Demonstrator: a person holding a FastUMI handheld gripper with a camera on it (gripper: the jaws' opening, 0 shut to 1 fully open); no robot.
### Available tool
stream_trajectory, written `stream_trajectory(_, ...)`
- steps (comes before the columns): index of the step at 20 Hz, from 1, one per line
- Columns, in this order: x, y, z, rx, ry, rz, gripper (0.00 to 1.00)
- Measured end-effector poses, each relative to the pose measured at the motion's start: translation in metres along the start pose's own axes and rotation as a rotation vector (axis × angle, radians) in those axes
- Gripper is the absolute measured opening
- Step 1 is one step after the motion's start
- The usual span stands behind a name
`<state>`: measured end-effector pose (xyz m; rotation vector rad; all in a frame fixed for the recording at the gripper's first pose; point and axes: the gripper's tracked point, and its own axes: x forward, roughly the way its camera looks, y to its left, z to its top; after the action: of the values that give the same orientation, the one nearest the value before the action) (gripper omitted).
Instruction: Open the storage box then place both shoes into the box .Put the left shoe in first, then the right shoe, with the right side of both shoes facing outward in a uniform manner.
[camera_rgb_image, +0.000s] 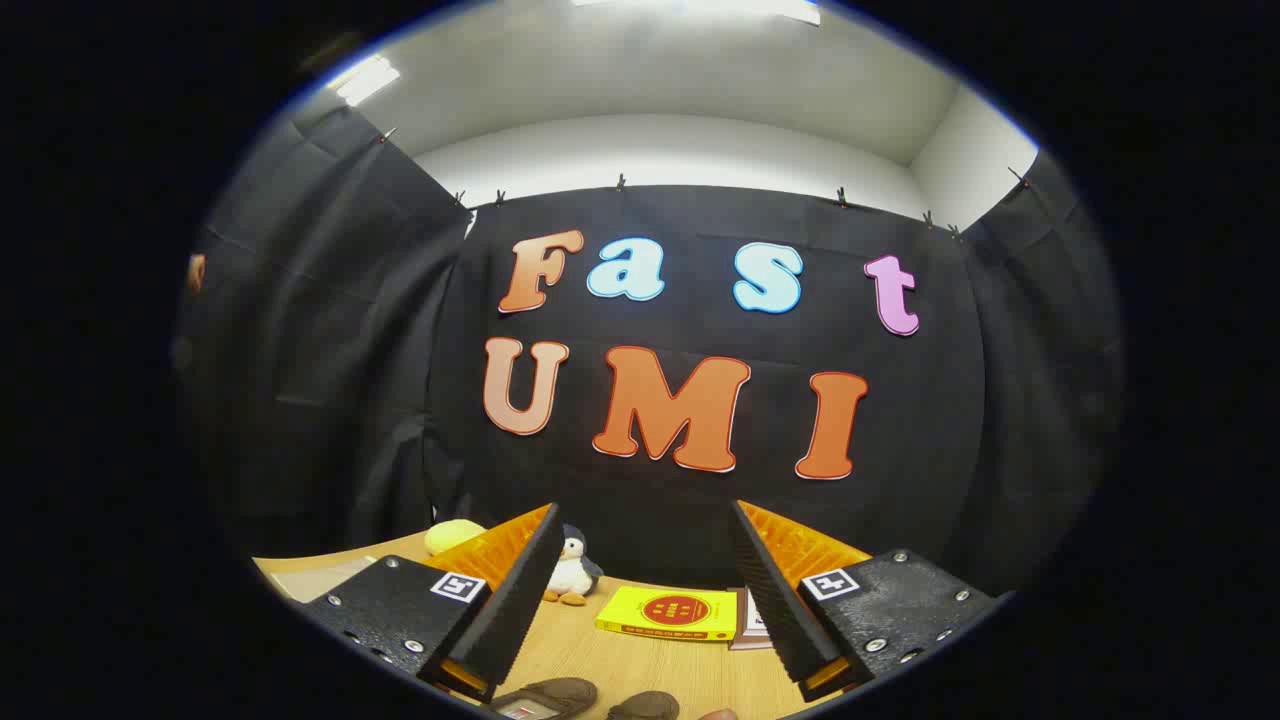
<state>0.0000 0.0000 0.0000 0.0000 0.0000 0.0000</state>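
The gripper (640, 590) hangs wide open and empty above the counter (640, 665), aimed at the far wall. Two brown shoes (590, 698) lie near, just below its fingers; I cannot see the storage box. Descending blind risks mistaking left for right, or clipping the yellow book (667, 612).

So both shoes (590, 698) are sitting on the bench right down near me, between my gripper (645, 590) fingers and a bit closer than the tips. They're brownish-grey and look soft. The one by my left finger has its opening facing up with a pale insole label showing. The other is just beside it, only the rounded top peeking in. My gripper fingers are spread wide, holding nothing.
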Motion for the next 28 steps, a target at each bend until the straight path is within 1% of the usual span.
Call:
stream_trajectory(10, 0.000, 0.000, 0.000, 0.000, 0.000, 0.000, 0.99)
stream_trajectory(12, 0.002, 0.000, -0.001, 0.010, 0.007, -0.002, 0.99)
stream_trajectory(13, 0.002, 0.003, -0.001, 0.049, 0.017, -0.006, 0.99)
stream_trajectory(17, 0.000, 0.003, -0.006, 0.035, 0.044, 0.004, 0.99)
stream_trajectory(22, -0.002, 0.033, -0.032, 0.058, 0.117, 0.094, 0.99)
stream_trajectory(25, -0.007, 0.061, -0.055, 0.139, 0.200, 0.173, 0.99)
stream_trajectory(28, -0.016, 0.093, -0.081, 0.231, 0.301, 0.269, 0.99)
